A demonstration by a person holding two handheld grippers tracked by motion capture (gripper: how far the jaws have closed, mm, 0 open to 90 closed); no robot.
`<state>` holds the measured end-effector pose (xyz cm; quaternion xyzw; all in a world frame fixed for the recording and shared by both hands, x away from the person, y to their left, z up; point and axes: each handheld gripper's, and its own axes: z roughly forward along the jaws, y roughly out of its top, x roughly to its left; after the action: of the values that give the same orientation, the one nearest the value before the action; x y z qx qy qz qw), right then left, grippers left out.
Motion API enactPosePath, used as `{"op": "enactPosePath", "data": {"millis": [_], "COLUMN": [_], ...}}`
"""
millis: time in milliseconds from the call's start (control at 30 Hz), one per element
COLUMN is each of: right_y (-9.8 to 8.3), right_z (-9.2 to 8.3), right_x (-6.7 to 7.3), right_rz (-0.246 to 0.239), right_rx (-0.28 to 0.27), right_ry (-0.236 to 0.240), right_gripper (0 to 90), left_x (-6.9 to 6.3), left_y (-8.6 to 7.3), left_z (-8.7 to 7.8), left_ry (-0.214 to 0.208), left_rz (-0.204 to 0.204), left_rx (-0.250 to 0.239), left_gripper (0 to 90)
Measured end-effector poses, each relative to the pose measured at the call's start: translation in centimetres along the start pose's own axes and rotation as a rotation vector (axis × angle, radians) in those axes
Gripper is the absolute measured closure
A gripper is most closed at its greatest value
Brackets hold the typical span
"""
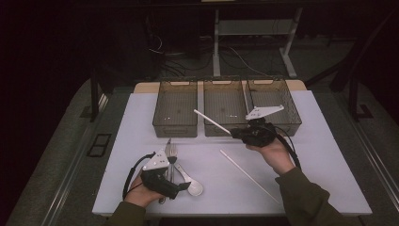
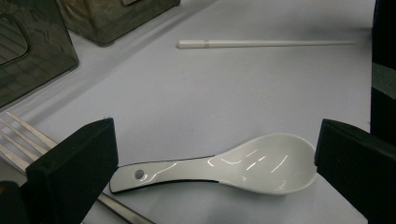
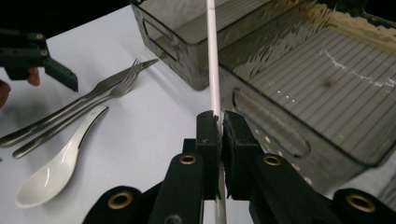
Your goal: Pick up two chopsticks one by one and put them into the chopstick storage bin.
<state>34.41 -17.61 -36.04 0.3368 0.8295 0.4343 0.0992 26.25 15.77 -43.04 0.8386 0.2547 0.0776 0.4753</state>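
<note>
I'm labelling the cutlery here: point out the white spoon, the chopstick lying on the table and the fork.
white spoon [image 2: 261, 163], left gripper view, on its bowl.
chopstick lying on the table [image 1: 247, 174], high view, mid-shaft.
fork [image 3: 119, 88], right gripper view, at the base of its tines.

My high camera sits up above my side and looks forward and down at the whole tabletop [image 1: 141, 113], from far off. My left gripper [image 2: 215, 154] camera is low and very near the tabletop, looking across it at the white spoon [image 2: 243, 163]. My right gripper [image 3: 220, 135] camera looks out toward the grey bins [image 3: 299, 65]. All three cameras see the spoon, and both gripper cameras see the forks [image 3: 93, 95]
</note>
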Motion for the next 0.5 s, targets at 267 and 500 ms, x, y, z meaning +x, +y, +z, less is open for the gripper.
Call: {"op": "enactPosePath", "data": {"millis": [267, 500], "right_y": [2.0, 4.0], "right_z": [1.4, 3.0], "right_x": [0.1, -0.1], "right_rz": [-0.002, 0.003], "right_rx": [0.008, 0.013], "right_ry": [-0.019, -0.034], "right_gripper": [85.7, 85.7], "left_x": [-0.1, -0.1], "left_y": [0.1, 0.1], "left_z": [0.0, 0.0], "left_ry": [-0.003, -0.003], "left_rz": [0.002, -0.001], "left_rx": [0.003, 0.003], "left_gripper": [0.0, 0.0]}}
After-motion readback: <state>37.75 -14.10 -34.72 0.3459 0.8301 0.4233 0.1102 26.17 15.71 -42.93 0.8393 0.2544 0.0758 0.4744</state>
